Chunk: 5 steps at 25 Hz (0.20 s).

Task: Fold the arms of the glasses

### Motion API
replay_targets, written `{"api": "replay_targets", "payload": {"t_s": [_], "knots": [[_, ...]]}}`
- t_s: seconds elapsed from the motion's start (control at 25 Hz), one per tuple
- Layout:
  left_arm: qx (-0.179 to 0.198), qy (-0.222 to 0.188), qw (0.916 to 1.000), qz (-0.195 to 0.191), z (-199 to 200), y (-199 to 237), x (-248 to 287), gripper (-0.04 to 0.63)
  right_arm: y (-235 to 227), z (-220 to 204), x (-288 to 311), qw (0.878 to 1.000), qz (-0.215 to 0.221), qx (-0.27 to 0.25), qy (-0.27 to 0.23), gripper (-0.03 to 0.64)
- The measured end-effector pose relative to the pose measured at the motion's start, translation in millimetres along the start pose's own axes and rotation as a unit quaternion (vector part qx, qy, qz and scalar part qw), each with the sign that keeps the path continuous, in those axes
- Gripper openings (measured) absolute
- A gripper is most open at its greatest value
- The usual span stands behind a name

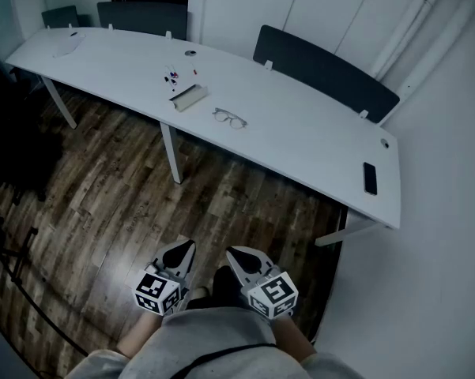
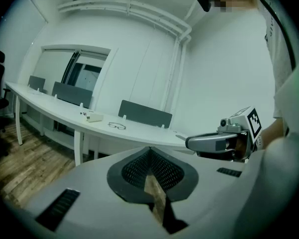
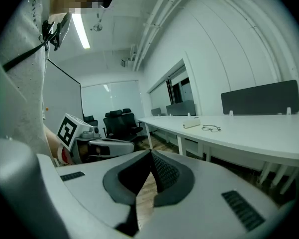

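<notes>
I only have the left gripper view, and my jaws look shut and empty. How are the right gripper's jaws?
Observer: The right gripper is shut too: its own view shows the jaws together with nothing between them.
Operator: And the dark shape at my picture's left edge?
Observer: Likely one of the black high-backed office chairs that the right gripper view shows beyond the far end of the long white table.

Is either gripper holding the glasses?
No, the glasses lie on the white table, well away from the left gripper and right gripper.
</notes>
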<state>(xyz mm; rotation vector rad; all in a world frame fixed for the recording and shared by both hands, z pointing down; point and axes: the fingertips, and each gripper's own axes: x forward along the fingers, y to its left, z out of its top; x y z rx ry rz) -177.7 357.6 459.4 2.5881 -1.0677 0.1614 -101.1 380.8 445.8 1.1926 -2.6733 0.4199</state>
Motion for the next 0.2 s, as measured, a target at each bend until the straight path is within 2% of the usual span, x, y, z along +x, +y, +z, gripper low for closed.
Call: {"api": "replay_targets", "payload": {"t_s": [0.2], "knots": [[-0.002,-0.004,1.0000,0.002,-2,2,-15,0.015,18,-1,2,1.000,0.008,-0.006,0.004,0.018]]}}
